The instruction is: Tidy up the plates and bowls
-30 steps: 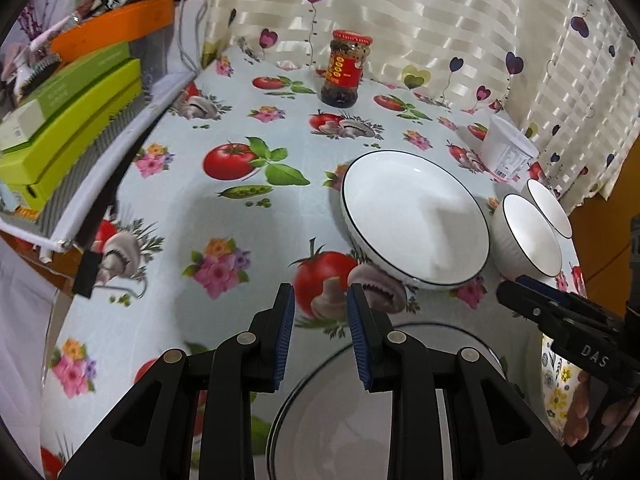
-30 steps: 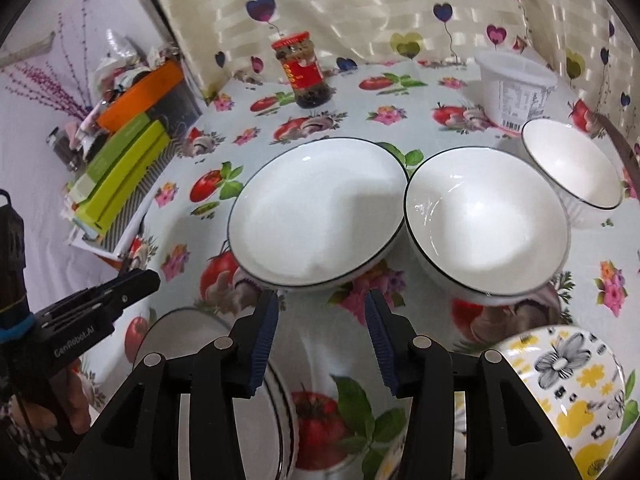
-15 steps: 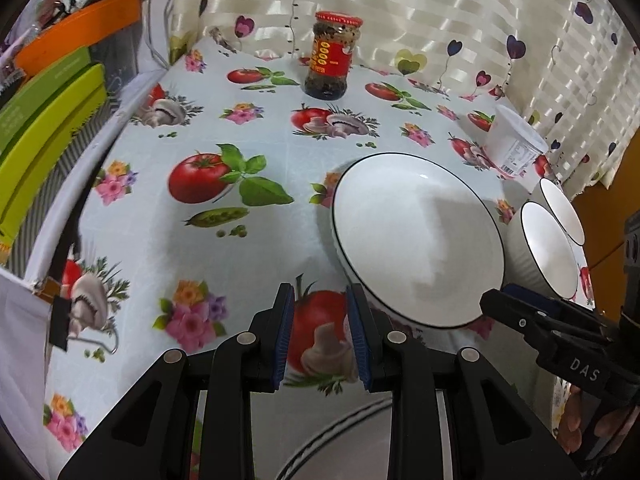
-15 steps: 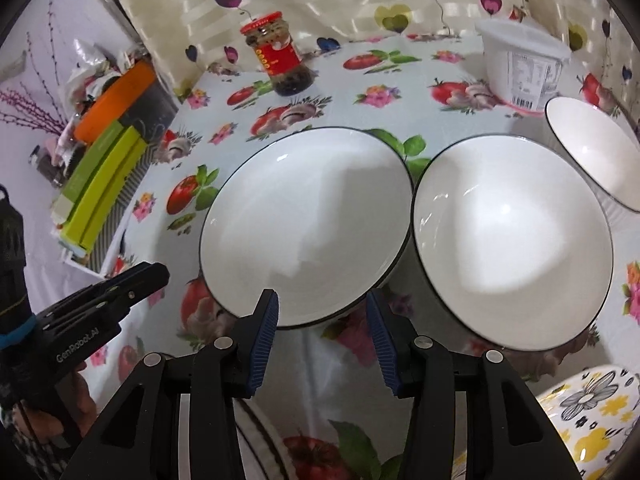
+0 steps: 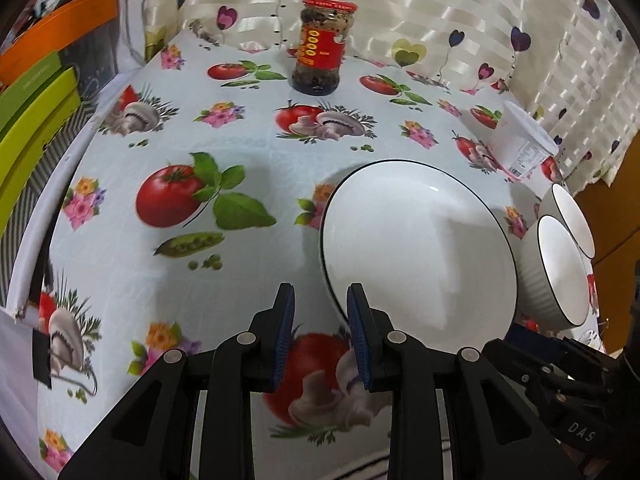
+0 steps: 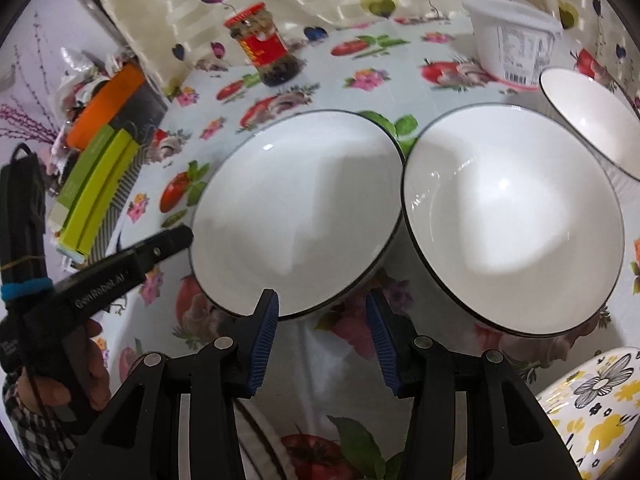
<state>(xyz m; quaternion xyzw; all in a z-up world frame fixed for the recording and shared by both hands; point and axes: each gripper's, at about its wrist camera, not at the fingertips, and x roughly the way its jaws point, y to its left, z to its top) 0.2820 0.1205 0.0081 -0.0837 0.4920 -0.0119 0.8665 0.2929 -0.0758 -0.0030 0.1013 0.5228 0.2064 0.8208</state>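
A white plate with a black rim [image 5: 416, 248] lies on the tablecloth; it also shows in the right wrist view [image 6: 296, 216]. My left gripper [image 5: 320, 312] is open and empty at the plate's near left rim. My right gripper [image 6: 322, 312] is open and empty at the plate's near edge. Right of the plate stands a white black-rimmed bowl [image 6: 512, 220], ribbed outside [image 5: 556, 272], with a second such bowl [image 6: 592, 128] behind it [image 5: 572, 216]. A yellow-flowered dish [image 6: 596, 408] sits at the near right. A striped plate edge [image 6: 256, 432] lies below my right gripper.
A red-lidded sauce jar [image 5: 320, 52] stands at the back by the heart-print curtain [image 5: 440, 8]. A white plastic tub [image 6: 516, 44] stands at the back right. Green and orange boxes [image 5: 36, 108] are stacked along the left edge.
Both grippers have moved forward toward the white plate, which now looks larger and closer. The near plate has dropped almost out of the left view. Both stay open.
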